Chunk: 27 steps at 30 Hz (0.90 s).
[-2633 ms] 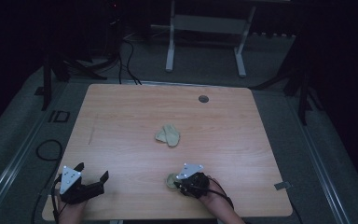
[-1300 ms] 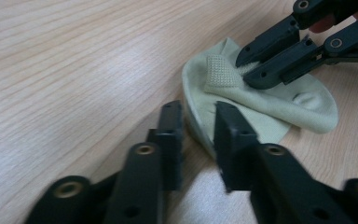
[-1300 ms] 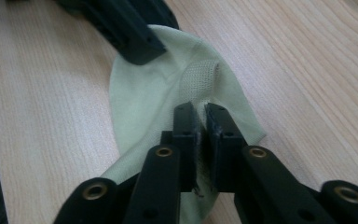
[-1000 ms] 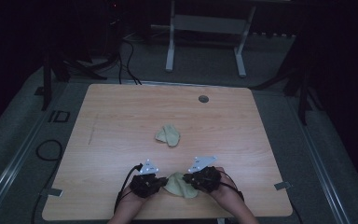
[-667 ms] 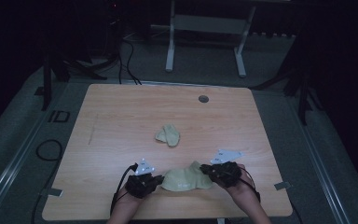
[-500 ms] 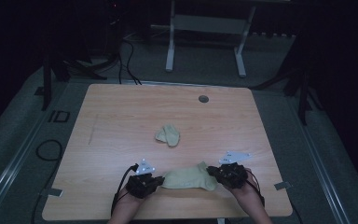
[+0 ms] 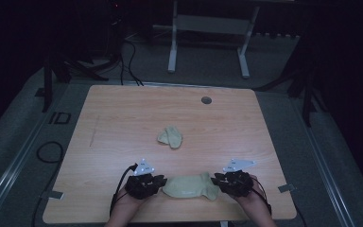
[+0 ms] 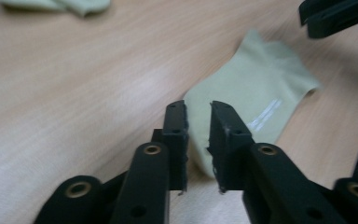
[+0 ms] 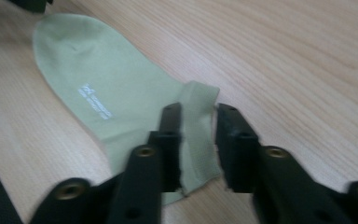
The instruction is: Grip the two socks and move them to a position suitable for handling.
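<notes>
A pale green sock (image 7: 189, 185) lies flat and stretched out near the table's front edge, with white lettering on it (image 9: 95, 100). My left gripper (image 7: 158, 182) is at its toe end. Its jaws (image 8: 198, 109) have just been opening and stand slightly apart, with the sock's edge (image 8: 256, 79) lying between them, not pinched. My right gripper (image 7: 217, 179) is at the cuff end. Its jaws (image 9: 199, 112) have also just been opening, and the cuff lies loose in the gap. A second, crumpled green sock (image 7: 171, 136) sits at mid-table.
The wooden table (image 7: 123, 118) has a round cable hole (image 7: 206, 100) at the back. Its front edge runs just below both hands. A white desk frame (image 7: 208, 23) and cables (image 7: 127, 52) are on the dark floor behind.
The left hand came in from the left to the sock. The right gripper then drew to the right, and the bunched sock spread out flat between the two grippers.
</notes>
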Tool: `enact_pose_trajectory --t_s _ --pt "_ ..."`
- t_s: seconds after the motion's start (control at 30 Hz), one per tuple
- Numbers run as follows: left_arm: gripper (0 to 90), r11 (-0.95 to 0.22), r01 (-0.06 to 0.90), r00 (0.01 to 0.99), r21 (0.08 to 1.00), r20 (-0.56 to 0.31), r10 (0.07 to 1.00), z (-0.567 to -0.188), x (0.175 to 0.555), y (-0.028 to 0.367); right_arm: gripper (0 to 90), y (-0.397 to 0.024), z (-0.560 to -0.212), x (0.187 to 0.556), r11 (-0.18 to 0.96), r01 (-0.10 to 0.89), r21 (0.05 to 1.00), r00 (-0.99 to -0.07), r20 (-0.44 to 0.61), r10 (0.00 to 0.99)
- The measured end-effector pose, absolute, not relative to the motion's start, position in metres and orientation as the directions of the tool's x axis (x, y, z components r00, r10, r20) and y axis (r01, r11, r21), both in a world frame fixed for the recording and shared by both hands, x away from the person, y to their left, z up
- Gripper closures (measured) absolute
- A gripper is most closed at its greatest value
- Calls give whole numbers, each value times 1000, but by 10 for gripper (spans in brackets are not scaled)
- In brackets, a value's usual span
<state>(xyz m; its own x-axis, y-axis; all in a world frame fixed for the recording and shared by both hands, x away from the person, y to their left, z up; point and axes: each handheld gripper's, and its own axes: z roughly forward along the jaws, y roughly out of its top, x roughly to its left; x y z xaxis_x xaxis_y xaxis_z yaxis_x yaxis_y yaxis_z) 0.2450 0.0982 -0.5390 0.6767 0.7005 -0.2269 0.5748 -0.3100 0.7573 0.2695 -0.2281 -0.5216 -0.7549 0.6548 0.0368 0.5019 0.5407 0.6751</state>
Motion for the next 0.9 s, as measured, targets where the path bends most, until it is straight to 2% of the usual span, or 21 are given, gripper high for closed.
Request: enact_pose_trajectory --t_s 0.1,0.17,0.47,0.63,0.9 --pt "865 -321 569 700 757 -240 673 -536 241 89 806 -225 -523 267 541 495 680 -765 44 643" --pt "878 -354 571 714 741 -236 659 -543 241 81 838 -221 -527 267 549 501 669 -772 59 633" --pt "896 -386 624 695 680 -256 672 -569 250 78 827 -208 -550 267 626 504 595 -789 24 613" --pt "896 -390 621 699 680 -256 668 -569 249 78 826 -214 -552 260 610 514 603 -784 42 619" --pt "895 -401 607 716 686 -253 651 -570 236 69 818 -228 -553 255 588 517 622 -759 15 651"
